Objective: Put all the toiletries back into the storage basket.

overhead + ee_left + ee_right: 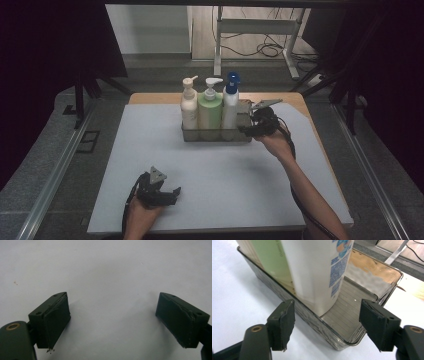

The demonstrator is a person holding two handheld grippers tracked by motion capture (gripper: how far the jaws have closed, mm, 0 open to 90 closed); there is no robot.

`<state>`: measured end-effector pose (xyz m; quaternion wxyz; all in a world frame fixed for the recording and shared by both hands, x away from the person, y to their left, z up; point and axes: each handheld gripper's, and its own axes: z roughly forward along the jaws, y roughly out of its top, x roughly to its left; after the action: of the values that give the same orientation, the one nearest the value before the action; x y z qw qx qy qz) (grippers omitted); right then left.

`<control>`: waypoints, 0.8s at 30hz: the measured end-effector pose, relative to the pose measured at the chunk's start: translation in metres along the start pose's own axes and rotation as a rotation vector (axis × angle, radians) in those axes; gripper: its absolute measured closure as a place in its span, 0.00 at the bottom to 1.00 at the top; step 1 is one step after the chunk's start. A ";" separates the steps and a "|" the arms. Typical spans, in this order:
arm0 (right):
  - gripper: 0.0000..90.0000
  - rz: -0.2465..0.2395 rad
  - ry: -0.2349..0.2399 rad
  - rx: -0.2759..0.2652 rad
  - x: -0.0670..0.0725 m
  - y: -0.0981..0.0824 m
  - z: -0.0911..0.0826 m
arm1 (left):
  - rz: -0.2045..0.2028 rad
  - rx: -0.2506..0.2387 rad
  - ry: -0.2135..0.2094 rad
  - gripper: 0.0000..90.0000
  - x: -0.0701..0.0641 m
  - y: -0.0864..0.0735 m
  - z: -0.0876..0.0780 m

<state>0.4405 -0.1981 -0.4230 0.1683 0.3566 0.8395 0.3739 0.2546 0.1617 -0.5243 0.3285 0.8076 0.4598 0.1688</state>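
Three pump bottles stand upright in a clear tray (216,135) at the back of the white table: a cream one (189,104), a green one (210,109) and a white one with a blue pump (230,102). My right gripper (247,130) is at the tray's right end. In the right gripper view it (327,304) is open, its pads apart from the tray's end (352,339) and the white bottle (317,272); the green bottle (272,262) stands behind. My left gripper (173,193) rests near the front edge, open (112,295) over bare table.
The white table top (150,150) spreads around the tray, with a wooden strip along its back edge (155,98). Beyond the table are a metal desk frame (255,30) and floor cables (270,50). The tray's right part (352,300) holds no bottle.
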 end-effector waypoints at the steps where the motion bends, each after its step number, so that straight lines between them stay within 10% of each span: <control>1: 0.29 0.003 0.001 0.002 0.001 -0.001 -0.001 | 0.000 0.000 0.000 0.13 0.000 0.000 0.000; 24: 0.04 -0.079 0.035 -0.001 0.016 -0.026 -0.027 | 0.000 -0.001 0.001 0.13 0.000 0.000 0.000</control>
<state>0.4025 -0.2118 -0.4246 0.1686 0.3163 0.8555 0.3737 0.2545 0.1616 -0.5244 0.3286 0.8075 0.4597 0.1695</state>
